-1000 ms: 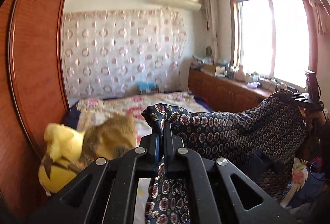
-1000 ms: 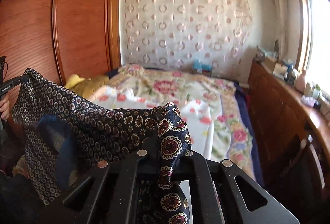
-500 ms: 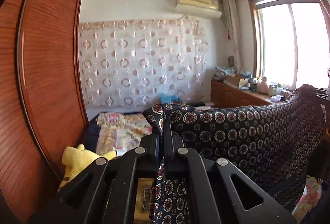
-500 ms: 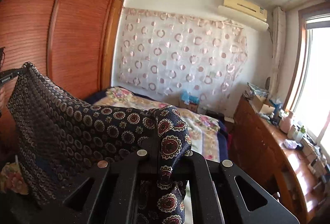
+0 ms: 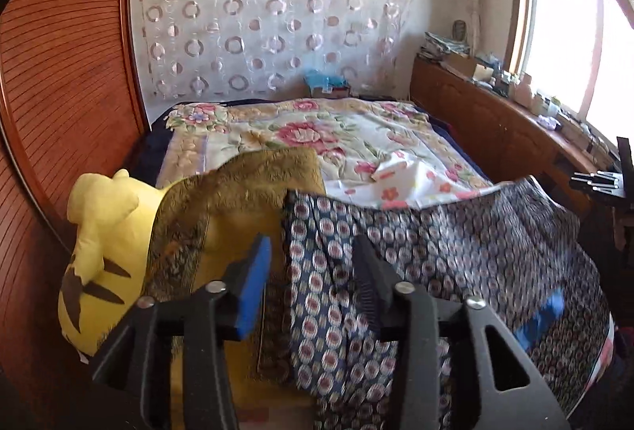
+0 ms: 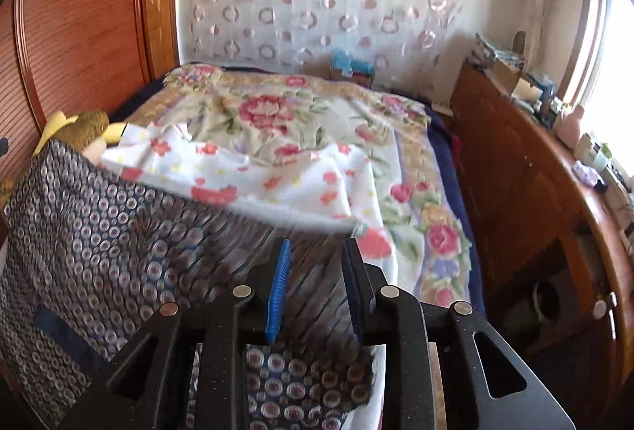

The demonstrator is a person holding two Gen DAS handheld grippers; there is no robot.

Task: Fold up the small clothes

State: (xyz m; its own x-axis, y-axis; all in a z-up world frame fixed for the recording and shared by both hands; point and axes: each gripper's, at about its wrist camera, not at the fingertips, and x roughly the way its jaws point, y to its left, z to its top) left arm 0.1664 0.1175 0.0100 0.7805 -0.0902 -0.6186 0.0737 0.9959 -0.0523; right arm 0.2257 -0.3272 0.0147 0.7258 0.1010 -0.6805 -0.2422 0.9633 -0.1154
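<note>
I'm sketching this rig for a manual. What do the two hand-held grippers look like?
Both are matte black plastic. The left hand-held gripper and right hand-held gripper each have two angular fingers with triangular cut-outs, silver round bolt heads, and ribbed pads, blue on the left finger. No cables, markings or sleeves show.

The patterned cloth [image 6: 119, 232] smears into streaks at 12 o'clock of the right gripper [image 6: 315, 283], so whether it touches the jaws cannot be told. In the left view the cloth [image 5: 436, 251] runs off the bottom edge at 6 o'clock. A brown blanket [image 5: 237, 184] covers most of the yellow plush toy [image 5: 99, 232]. Small items on the window ledge [image 5: 535, 101] at 2 o'clock are too tiny to name
</note>
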